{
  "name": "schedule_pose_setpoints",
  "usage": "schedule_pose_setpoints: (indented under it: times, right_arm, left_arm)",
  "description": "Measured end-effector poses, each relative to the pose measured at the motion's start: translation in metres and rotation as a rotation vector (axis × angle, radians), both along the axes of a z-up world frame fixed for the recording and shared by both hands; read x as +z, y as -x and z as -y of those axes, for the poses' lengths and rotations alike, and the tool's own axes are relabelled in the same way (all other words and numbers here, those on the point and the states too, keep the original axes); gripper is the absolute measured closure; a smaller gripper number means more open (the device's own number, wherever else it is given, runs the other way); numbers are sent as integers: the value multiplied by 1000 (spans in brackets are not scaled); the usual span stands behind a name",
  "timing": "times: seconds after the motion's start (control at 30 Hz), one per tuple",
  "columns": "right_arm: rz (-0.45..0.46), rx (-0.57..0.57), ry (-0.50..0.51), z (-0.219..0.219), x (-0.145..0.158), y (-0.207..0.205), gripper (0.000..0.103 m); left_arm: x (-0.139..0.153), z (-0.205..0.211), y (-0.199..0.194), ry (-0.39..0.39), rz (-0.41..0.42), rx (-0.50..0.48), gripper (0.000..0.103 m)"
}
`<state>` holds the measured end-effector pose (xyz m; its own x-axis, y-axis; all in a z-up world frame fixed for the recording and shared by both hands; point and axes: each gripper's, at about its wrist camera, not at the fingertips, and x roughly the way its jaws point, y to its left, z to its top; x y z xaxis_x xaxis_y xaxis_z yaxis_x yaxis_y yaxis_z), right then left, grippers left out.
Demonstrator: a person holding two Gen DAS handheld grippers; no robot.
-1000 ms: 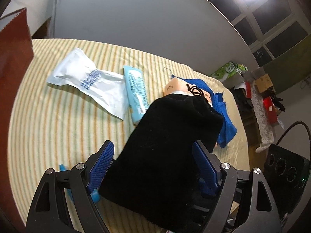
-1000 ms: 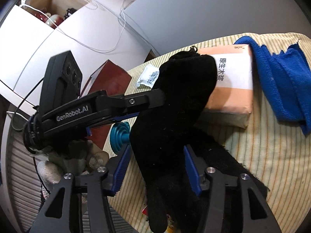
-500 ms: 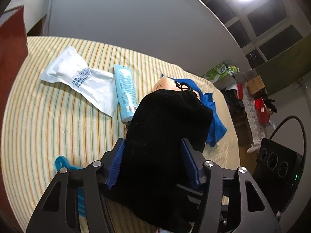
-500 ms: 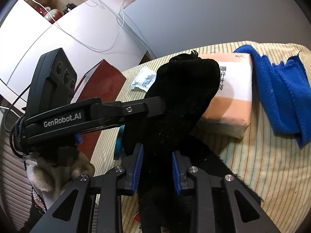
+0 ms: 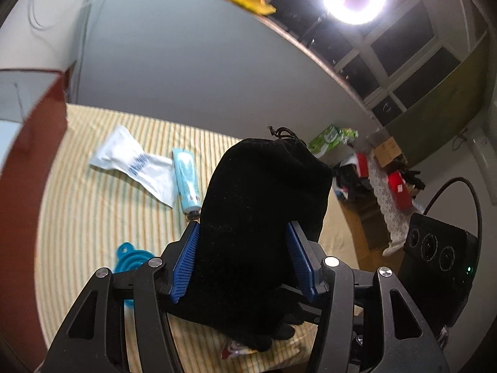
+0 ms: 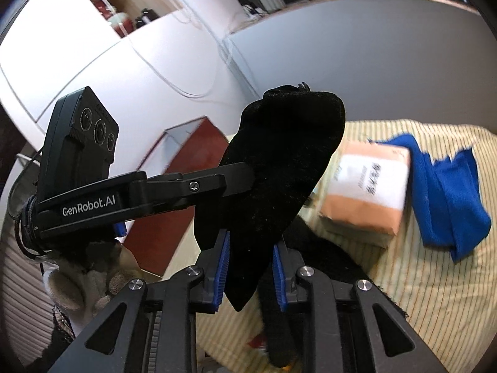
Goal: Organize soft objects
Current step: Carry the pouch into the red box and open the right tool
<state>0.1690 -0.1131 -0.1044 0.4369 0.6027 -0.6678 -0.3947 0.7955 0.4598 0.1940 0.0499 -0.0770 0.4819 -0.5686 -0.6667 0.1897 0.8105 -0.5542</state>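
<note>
A black drawstring pouch (image 5: pixel 264 205) is held up off the striped table by both grippers. My left gripper (image 5: pixel 243 258) is shut on its lower part, blue pads pressed on both sides. My right gripper (image 6: pixel 250 264) is shut on the same pouch (image 6: pixel 279 168) at its lower edge, with the left gripper's finger (image 6: pixel 198 186) reaching in from the left. A black glove (image 6: pixel 323 261) lies on the table under the pouch. A blue towel (image 6: pixel 447 189) and an orange-and-white soft pack (image 6: pixel 369 186) lie at the right.
A white plastic packet (image 5: pixel 133 161), a light-blue tube (image 5: pixel 186 180) and a blue collapsible funnel (image 5: pixel 130 261) lie on the striped tablecloth (image 5: pixel 93 217). A red-brown box (image 6: pixel 174 192) stands at the table's left edge. A grey wall runs behind the table.
Both grippers closed on the black pouch and lifted it off the table. It now hangs upright between them, clear of the soft pack and towel.
</note>
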Motion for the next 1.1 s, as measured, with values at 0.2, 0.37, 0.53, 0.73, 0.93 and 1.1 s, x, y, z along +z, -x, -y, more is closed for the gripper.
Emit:
schedule_pose_setpoints:
  times: [0.2,0.37,0.53,0.73,0.93,1.1]
  right_arm:
    - [49,65,-2,-28,29,10,80]
    - [85,134,6,-66,44,17,80]
    - [101,210,7,-119,49,15,80]
    - [95,301,17,-179,42,15,80]
    - [80,355,29,-227,31,10,80]
    - [67,381,42,-250,21,4,80]
  left_arm:
    - [25,-40,22,5,57,63,49]
    - [38,-76,43,-19,94,130,49]
    - [43,-121,60,-41,105,218,49]
    - [36,-167,77,-90,97,322,49]
    - [30,-201,90,-147,89,407,49]
    - [25,-212,96,-211,91,469,49]
